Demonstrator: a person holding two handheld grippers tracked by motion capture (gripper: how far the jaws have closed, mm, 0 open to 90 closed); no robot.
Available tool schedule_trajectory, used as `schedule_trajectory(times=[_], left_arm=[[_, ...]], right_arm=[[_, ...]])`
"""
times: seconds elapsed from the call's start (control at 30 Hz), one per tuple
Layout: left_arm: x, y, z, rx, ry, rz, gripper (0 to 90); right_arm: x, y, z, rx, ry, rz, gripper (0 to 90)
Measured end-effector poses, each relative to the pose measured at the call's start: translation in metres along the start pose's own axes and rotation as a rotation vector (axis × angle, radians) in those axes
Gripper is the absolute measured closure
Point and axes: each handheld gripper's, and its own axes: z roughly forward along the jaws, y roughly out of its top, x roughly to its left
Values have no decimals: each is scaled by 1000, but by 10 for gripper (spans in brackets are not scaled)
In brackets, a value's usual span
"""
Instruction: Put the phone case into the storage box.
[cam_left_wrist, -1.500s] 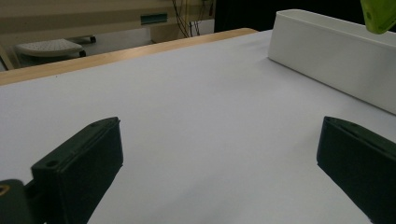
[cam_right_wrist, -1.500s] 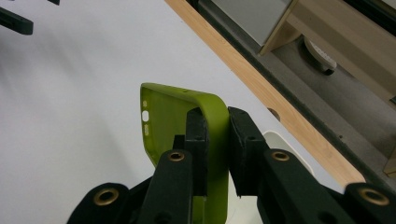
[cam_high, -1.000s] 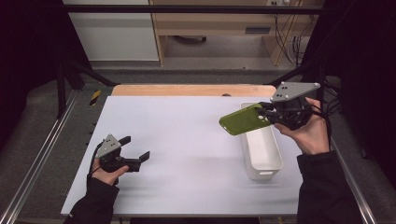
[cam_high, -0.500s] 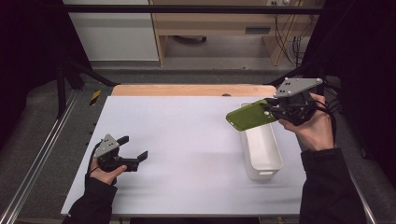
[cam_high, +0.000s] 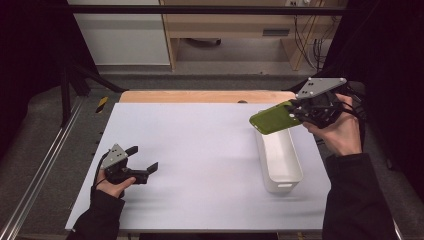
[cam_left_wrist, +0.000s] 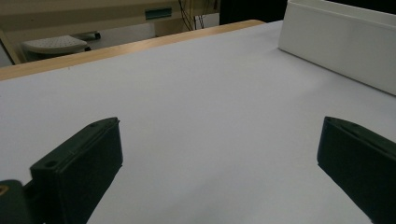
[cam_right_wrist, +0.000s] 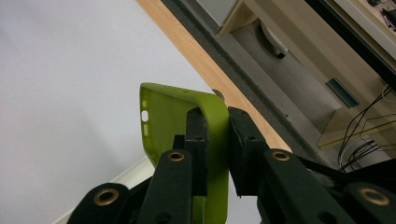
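A green phone case (cam_high: 272, 120) hangs in the air above the far end of the white bin (cam_high: 295, 172), held by my right gripper (cam_high: 296, 112), which is shut on its edge. In the right gripper view the two black jaws pinch the case (cam_right_wrist: 163, 121) wall between them, my right gripper (cam_right_wrist: 215, 135) tilted toward the table's far edge. My left gripper (cam_high: 142, 160) rests low on the white table sheet (cam_high: 200, 145) at the near left, open, nothing between its fingers (cam_left_wrist: 79, 163). The bin's side wall (cam_left_wrist: 336, 42) shows beyond it at the right.
A wooden strip (cam_high: 205, 96) runs along the table's far edge, with a shelf unit and cables behind it. Metal rails (cam_high: 40, 170) flank the left side. The bin looks empty inside.
My right gripper has lifted the green case up and to the right, away from over the bin's middle. My left gripper has barely moved.
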Motion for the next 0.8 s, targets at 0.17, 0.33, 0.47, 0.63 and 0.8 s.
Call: schedule_trajectory(times=[0.17,0.33,0.47,0.63,0.8], left_arm=[[0,-1,0,3,-2,3,0],[1,-1,0,3,-3,3,0],[2,-1,0,4,-4,3,0],[2,-2,0,2,-3,8,0],[3,-3,1,2,-2,11,0]], right_arm=[[-3,1,4,21,-15,-23,795],[-5,1,8,41,-30,-47,796],[-7,1,10,54,-36,-57,795],[-10,1,14,66,-44,-71,795],[-14,1,17,81,-54,-79,795]])
